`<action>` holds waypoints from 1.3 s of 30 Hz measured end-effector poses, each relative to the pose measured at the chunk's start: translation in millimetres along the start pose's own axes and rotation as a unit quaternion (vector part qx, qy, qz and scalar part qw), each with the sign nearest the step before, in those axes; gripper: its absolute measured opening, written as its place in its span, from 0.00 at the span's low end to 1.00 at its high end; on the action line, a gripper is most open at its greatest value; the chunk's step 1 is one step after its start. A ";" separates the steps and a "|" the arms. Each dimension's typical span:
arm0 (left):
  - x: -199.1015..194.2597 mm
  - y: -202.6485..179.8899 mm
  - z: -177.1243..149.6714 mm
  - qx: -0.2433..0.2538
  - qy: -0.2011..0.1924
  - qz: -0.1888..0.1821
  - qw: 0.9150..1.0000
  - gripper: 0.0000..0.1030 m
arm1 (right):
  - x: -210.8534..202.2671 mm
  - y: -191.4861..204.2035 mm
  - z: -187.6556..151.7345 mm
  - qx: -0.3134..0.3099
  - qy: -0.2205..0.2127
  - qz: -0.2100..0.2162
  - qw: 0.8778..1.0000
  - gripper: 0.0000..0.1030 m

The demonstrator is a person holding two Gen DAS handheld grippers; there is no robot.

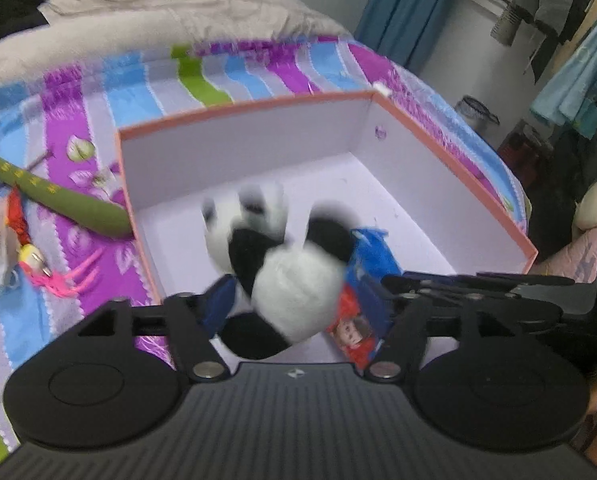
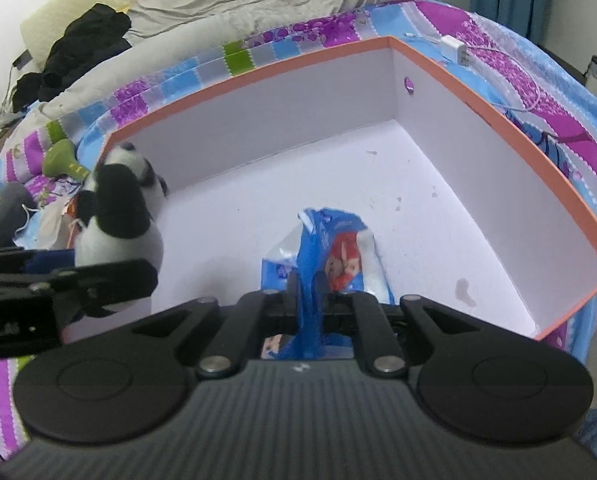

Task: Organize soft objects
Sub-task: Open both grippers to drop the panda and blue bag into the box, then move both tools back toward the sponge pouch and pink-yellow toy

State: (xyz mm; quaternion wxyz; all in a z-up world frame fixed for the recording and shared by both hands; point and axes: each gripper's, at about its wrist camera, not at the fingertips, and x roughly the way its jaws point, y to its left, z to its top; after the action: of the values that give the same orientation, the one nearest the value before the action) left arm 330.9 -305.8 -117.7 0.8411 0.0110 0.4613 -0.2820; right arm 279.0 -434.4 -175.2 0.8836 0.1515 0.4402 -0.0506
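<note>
Panda toy (image 1: 294,276): fluffy black-and-white plush, matt, between the left claw's (image 1: 298,300) spread fingers.
Packet (image 2: 338,256): thin glossy plastic film, blue with printed red figure, crinkled; between the right claw's (image 2: 310,304) narrow fingers.
Box (image 2: 498,128): smooth matt white card inside, salmon-orange card rim and outer face; some faint stains on the floor ahead of the right claw.
Both claws: matt black plastic, ribbed grey body, small bright metal pivot pins.
Bedsheet (image 1: 70,112): woven cloth with slight sheen, striped purple, blue, green, around the box.
Green toy (image 1: 58,196): matt cloth, left of the left claw.
Quilt (image 2: 226,4): crumpled beige matt cloth, beyond the box.
</note>
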 end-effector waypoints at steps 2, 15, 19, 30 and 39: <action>-10.2 -1.2 -0.7 0.002 -0.016 0.007 1.000 0.76 | -5.6 0.0 0.9 0.004 -0.005 0.006 1.000 0.29; -101.0 -1.2 -21.9 -0.011 -0.094 0.023 0.995 0.76 | -77.2 24.7 1.8 -0.009 -0.069 0.039 0.997 0.34; -133.0 0.6 -34.7 -0.017 -0.115 0.027 0.993 0.76 | -101.7 38.7 -3.6 -0.017 -0.088 0.054 0.994 0.34; -218.7 29.2 -85.8 -0.045 -0.167 0.055 0.983 0.76 | -148.1 90.6 -31.0 -0.061 -0.113 0.084 0.988 0.34; -272.3 57.3 -143.8 -0.064 -0.200 0.084 0.974 0.76 | -169.3 138.4 -71.1 -0.111 -0.129 0.116 0.979 0.34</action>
State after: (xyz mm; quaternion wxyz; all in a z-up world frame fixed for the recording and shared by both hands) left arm 134.8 -91.1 -1.1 0.9360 -0.0608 0.2984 -0.1764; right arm 152.8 -288.3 -50.3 0.9439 0.0952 0.3052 0.0826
